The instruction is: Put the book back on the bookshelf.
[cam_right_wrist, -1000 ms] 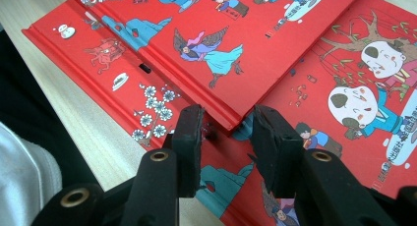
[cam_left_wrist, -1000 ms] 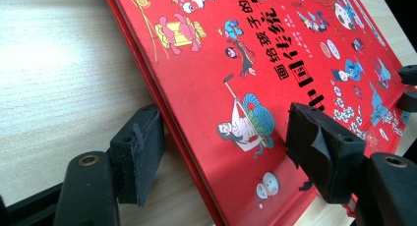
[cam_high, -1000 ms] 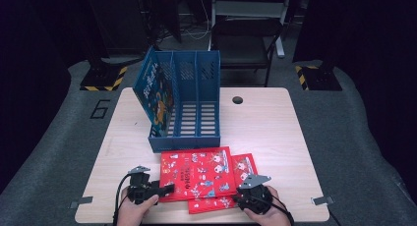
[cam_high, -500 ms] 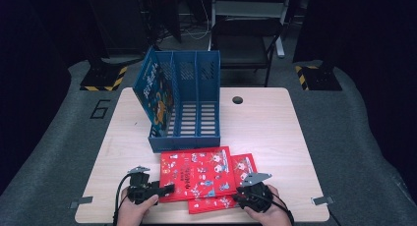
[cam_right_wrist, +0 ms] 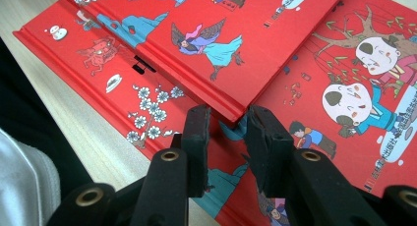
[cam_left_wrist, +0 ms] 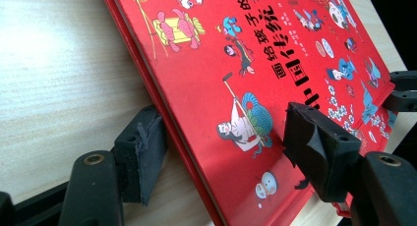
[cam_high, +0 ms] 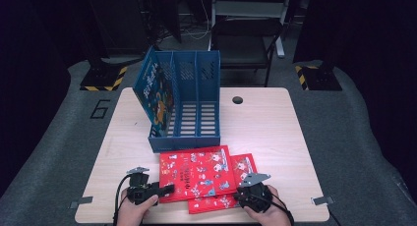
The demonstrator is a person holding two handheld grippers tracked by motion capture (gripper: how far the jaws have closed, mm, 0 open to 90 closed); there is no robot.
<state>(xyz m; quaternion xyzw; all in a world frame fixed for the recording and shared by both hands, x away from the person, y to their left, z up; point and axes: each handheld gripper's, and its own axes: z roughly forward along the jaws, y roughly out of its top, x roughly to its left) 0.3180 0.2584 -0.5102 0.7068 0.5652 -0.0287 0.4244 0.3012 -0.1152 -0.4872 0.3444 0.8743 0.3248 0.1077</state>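
Between the spread jaws of the left gripper (cam_left_wrist: 223, 162), the top red picture book (cam_left_wrist: 255, 83) has its near corner, one jaw on the tabletop (cam_left_wrist: 54, 78) outside the spine, the other over the cover. The right gripper (cam_right_wrist: 227, 137), jaws narrowly apart, straddles that book's other near corner, above the lower red book (cam_right_wrist: 354, 113). Judgement: close both squarely on the edge, catching the top book alone, before lifting toward the blue file rack (cam_high: 189, 105) beyond.

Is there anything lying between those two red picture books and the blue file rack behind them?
Nothing visible. The top red picture book lies right in front of the blue plastic three-slot file rack, with bare wooden table around them. One blue book already stands in the rack's leftmost slot; the other two slots look free.
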